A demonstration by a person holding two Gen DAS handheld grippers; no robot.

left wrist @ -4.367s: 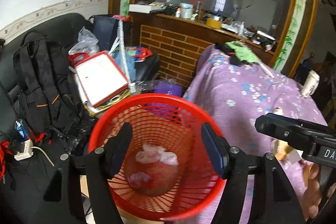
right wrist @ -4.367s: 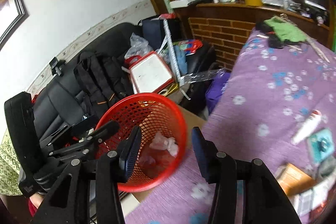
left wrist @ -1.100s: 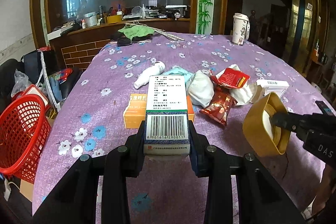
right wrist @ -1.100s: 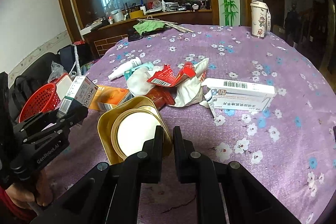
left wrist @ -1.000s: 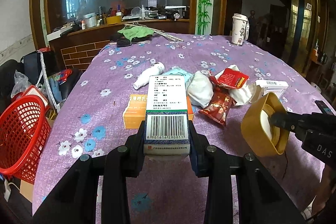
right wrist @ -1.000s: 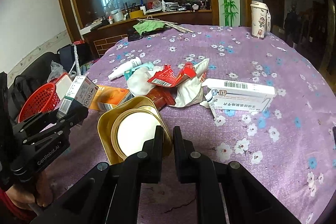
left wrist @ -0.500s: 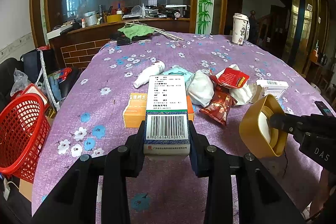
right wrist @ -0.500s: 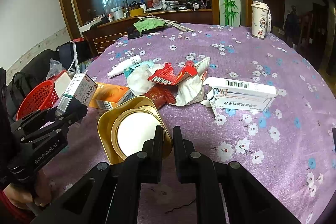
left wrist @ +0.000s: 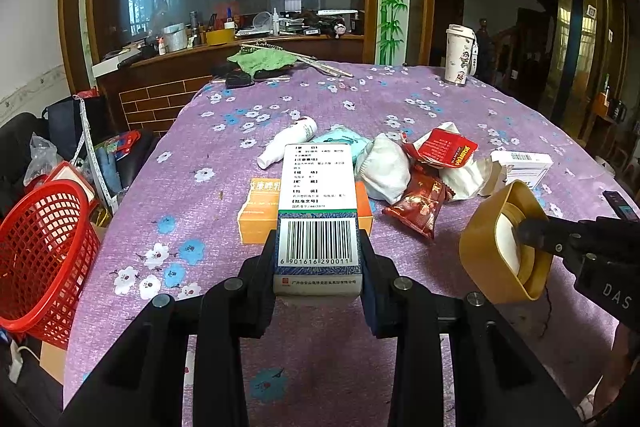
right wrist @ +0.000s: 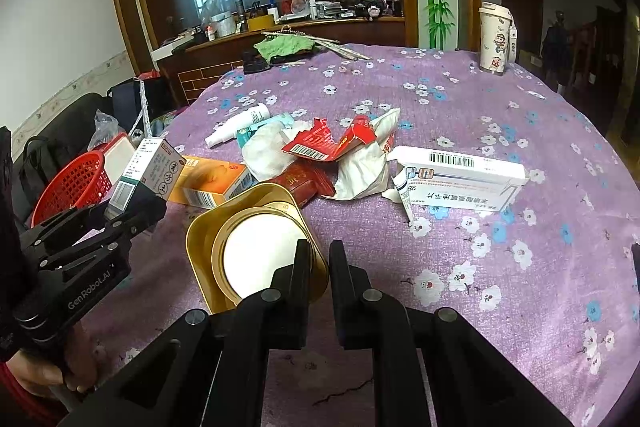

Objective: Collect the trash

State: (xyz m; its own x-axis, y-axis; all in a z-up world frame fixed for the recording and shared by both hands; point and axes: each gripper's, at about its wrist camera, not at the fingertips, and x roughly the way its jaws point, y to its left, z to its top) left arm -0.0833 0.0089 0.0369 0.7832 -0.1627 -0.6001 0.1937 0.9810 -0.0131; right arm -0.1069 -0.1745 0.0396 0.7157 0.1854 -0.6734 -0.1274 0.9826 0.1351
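My left gripper (left wrist: 319,259) is shut on a white and green medicine box (left wrist: 319,199) with a barcode, held above the purple flowered tablecloth (left wrist: 200,219). My right gripper (right wrist: 320,259) is shut on the rim of a gold square cup (right wrist: 256,251) with a white inside; the cup also shows in the left wrist view (left wrist: 500,243). The red mesh trash basket (left wrist: 40,251) stands off the table's left edge. On the table lie an orange box (left wrist: 256,215), a white bottle (left wrist: 286,143), crumpled white paper (left wrist: 384,167), red wrappers (left wrist: 420,203) and a long white box (right wrist: 460,175).
A white tumbler (left wrist: 460,55) stands at the table's far right. A green cloth (left wrist: 260,61) and sticks lie at the far edge. A black sofa with bags (right wrist: 60,143) is beyond the basket. A cluttered wooden counter (left wrist: 224,39) runs along the back.
Since 4.4 s ago both grippers have left the basket and closed on the medicine box and the gold cup. Over the last second both have lifted slightly and barely shifted.
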